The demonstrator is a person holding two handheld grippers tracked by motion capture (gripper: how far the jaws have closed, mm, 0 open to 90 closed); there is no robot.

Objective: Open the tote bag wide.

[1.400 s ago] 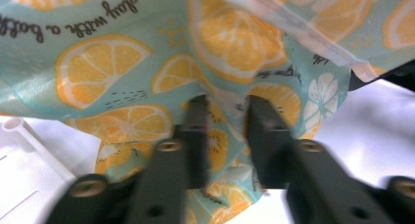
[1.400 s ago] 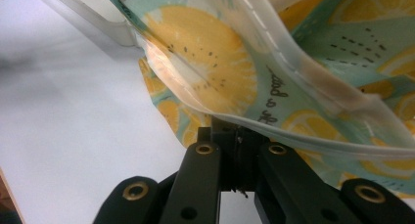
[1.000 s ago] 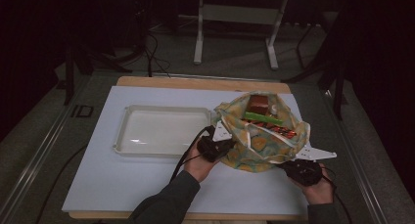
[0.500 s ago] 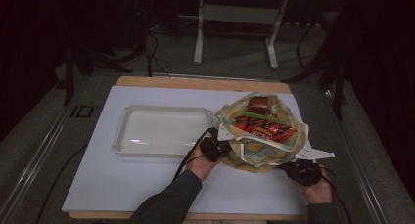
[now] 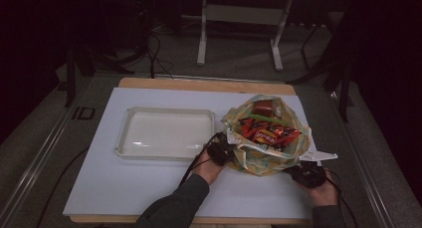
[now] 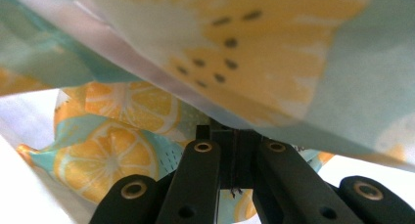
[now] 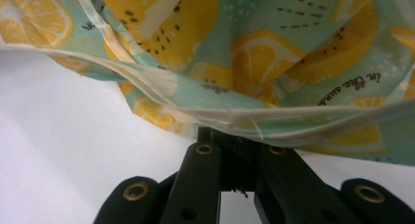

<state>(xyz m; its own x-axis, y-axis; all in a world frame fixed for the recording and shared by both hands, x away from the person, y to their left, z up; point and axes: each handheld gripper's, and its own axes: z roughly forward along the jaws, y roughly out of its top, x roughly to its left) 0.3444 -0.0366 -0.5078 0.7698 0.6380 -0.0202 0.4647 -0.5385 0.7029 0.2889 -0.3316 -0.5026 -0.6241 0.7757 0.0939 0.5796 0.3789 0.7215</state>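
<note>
Overhead forward-down; jaw-mounted closeups sharing bag [image 5: 266, 153]

snack packets [image 5: 266, 133] perhaps crisps, labels unreadable

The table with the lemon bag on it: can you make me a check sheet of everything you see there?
Surface: white table with a wooden edge, bare at the front.
Job's things: lemon-print bag held open; red snack packets and a green item inside.
Clutter: empty clear tray left of the bag.
Grippers: left gripper shut on the bag's left rim; right gripper shut on its right rim; the rim runs into the closed jaws in both gripper views.
Cables: black cable trailing from the left gripper; more on the floor behind.
Surroundings: dark room, grey floor, white stand legs.
</note>
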